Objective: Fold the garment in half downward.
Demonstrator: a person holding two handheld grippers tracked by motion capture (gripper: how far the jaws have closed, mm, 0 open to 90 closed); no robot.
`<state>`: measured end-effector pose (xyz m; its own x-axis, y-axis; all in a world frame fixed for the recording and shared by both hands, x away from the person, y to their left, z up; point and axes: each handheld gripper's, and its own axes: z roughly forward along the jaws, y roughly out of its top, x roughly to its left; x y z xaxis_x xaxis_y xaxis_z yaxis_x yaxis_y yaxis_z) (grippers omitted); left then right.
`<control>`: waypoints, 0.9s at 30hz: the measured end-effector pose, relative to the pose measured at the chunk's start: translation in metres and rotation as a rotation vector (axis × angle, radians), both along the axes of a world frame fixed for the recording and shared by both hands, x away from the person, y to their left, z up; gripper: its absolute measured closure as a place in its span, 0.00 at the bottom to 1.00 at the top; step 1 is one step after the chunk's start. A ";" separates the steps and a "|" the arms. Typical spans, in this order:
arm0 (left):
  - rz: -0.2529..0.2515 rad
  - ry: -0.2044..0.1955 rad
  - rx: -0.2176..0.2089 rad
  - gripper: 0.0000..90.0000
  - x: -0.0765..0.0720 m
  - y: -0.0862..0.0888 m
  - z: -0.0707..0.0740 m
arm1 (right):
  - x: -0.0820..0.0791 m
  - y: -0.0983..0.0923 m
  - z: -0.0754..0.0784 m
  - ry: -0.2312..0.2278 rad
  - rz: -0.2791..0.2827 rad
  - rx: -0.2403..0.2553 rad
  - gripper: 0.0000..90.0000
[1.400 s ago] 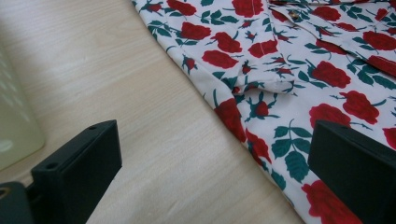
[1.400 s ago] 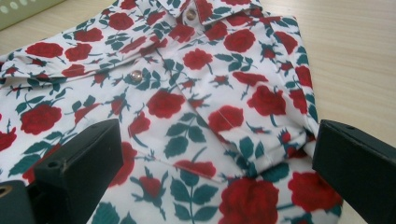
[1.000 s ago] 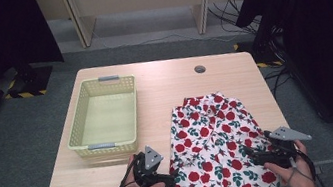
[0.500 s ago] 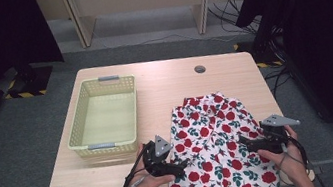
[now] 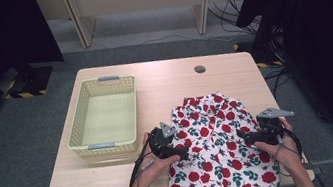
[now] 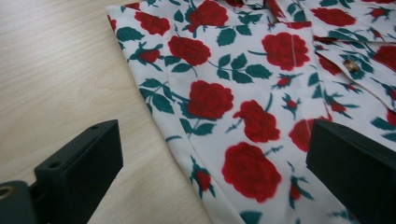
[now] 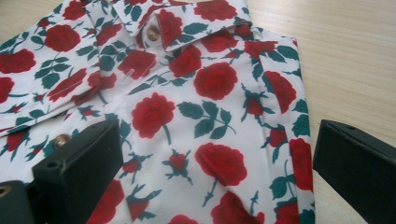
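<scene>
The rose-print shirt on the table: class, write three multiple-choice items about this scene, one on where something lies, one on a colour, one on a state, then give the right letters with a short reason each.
1. Where does the basket stand relative to the shirt?
A. To its left on the table
B. On top of it
C. On the floor behind the table

2. What colour are the roses printed on the shirt?
A. Blue
B. Red
C. Yellow

3. How do the jaws of the left gripper stand?
A. Shut on the shirt
B. Shut on the basket
C. Open, wide apart over the shirt's edge

Answers: 1 A, since the high view shows the basket on the table left of the shirt. 2 B, red roses with green leaves on white cloth. 3 C, since the left gripper view shows a wide gap between its two black jaws.
</scene>
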<state>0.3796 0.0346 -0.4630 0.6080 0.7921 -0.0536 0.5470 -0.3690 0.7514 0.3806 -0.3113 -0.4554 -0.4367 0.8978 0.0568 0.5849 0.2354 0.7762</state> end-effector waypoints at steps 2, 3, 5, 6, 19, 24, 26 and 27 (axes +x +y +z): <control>0.004 0.007 0.003 0.04 0.004 -0.002 -0.001 | 0.002 -0.002 0.000 0.003 -0.004 0.002 0.02; 0.003 0.005 0.009 0.04 0.006 -0.003 -0.002 | 0.003 -0.003 -0.001 0.007 -0.006 0.004 0.02; 0.009 0.009 0.015 0.04 0.010 -0.004 -0.003 | 0.005 -0.006 -0.002 0.010 -0.014 0.010 0.03; 0.010 0.006 0.017 0.04 0.012 -0.005 -0.003 | 0.006 -0.007 -0.002 0.011 -0.018 0.008 0.02; 0.042 0.017 0.012 0.06 0.039 -0.013 -0.005 | 0.027 -0.008 -0.006 0.041 -0.032 -0.017 0.05; 0.039 0.020 0.022 0.08 0.048 -0.020 -0.007 | 0.036 -0.007 -0.004 0.036 -0.046 -0.023 0.05; 0.046 0.023 0.031 0.08 0.053 -0.021 -0.009 | 0.040 -0.007 -0.002 0.035 -0.051 -0.019 0.05; 0.049 0.025 0.029 0.10 0.055 -0.021 -0.009 | 0.042 -0.006 -0.002 0.036 -0.053 -0.016 0.05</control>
<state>0.4344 0.0133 -0.4720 0.5674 0.8223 -0.0446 0.5833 -0.3631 0.7266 0.4229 -0.3175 -0.4573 -0.3864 0.9206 0.0570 0.6246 0.2156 0.7506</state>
